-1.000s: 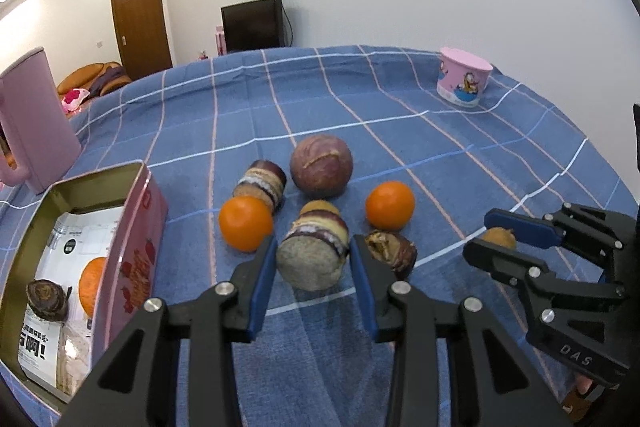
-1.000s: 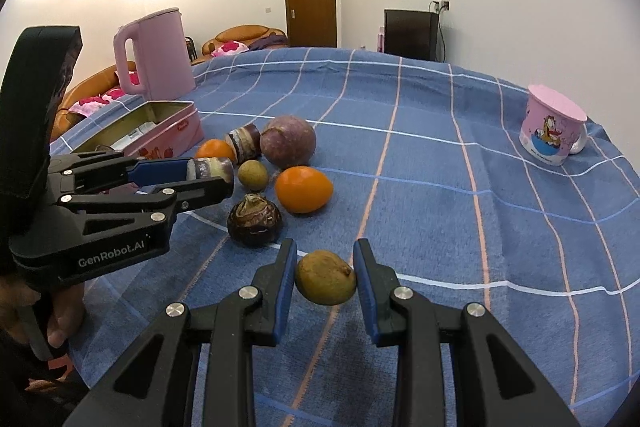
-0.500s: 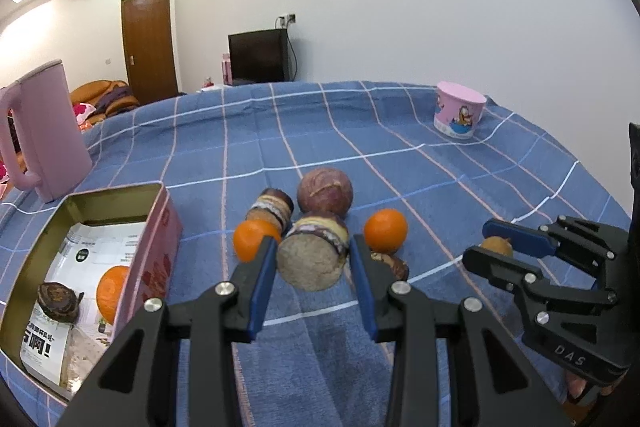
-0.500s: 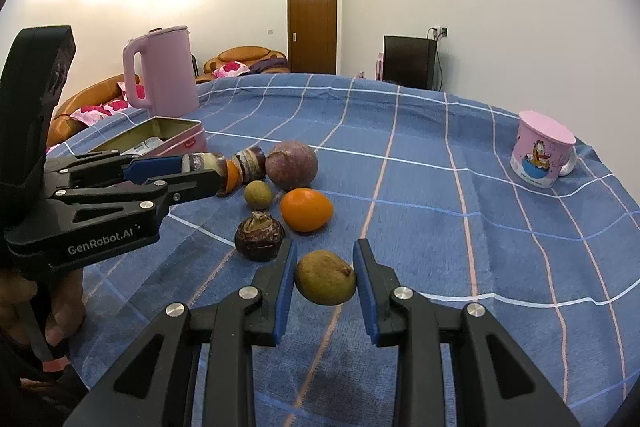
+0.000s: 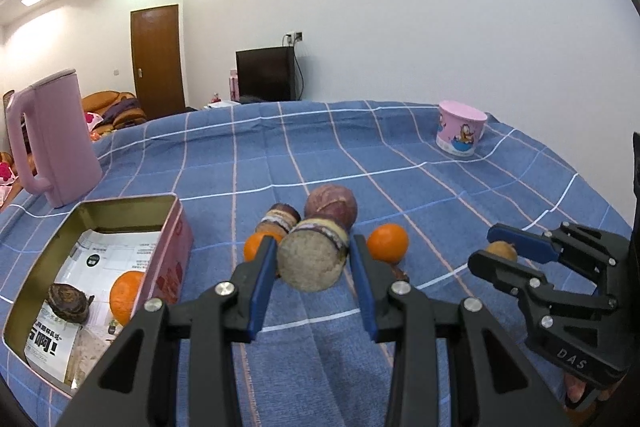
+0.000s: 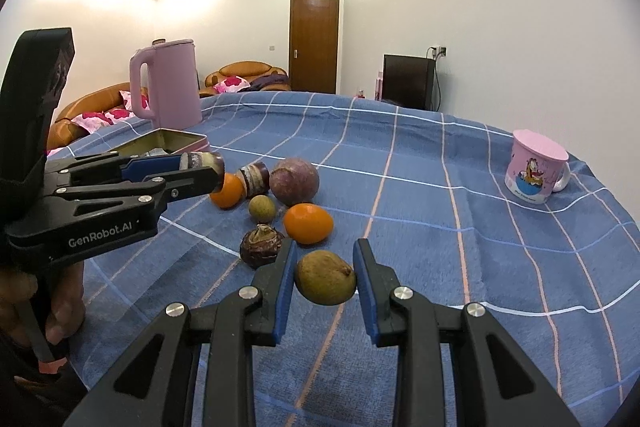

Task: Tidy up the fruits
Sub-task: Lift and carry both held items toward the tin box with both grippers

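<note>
The right gripper (image 6: 325, 277) clamps a brown-green fruit (image 6: 325, 283) between its blue fingers (image 6: 285, 285). At left, the left gripper (image 6: 200, 169) holds a stubby banded root (image 6: 202, 163). Oranges (image 6: 308, 223) lie on the bench (image 6: 460, 227) near a pink mug (image 6: 534, 173).
</note>
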The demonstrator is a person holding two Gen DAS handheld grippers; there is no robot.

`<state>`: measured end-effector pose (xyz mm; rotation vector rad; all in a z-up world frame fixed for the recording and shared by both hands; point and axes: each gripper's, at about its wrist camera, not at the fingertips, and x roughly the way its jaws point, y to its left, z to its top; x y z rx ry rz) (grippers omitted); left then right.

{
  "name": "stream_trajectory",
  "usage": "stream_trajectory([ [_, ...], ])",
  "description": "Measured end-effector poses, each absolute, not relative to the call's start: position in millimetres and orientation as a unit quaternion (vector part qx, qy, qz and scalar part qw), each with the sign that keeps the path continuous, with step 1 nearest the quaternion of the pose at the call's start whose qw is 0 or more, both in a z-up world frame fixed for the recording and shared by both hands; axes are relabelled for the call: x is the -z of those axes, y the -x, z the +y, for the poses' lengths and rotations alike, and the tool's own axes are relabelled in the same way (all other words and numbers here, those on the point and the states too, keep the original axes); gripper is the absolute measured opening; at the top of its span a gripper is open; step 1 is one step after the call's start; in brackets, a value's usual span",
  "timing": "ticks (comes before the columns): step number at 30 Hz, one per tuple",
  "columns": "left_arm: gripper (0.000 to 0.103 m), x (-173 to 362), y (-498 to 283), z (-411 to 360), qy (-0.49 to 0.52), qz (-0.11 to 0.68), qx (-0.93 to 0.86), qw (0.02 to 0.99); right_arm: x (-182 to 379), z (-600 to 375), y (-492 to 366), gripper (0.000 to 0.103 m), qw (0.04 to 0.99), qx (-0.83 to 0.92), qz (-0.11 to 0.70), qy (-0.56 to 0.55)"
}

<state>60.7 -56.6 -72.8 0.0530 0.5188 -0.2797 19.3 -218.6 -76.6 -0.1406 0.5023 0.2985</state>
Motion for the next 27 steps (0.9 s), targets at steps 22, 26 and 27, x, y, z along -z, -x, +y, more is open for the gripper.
stream_trajectory([
  [22,0.038,66.4,-43.6,-55.7,-0.033,0.209,0.126,0.969,72.1,-217.6,-6.6,0.031,0.962,-0.158,0.21,0.071],
  [26,0.038,65.0,-41.0,-54.6,-0.031,0.201,0.124,0.971,71.2,-217.9,-3.2,0.031,0.963,-0.162,0.203,0.071],
  [27,0.038,64.7,-40.5,-54.2,-0.031,0.199,0.123,0.972,71.0,-217.9,-2.6,0.031,0.963,-0.162,0.202,0.071],
])
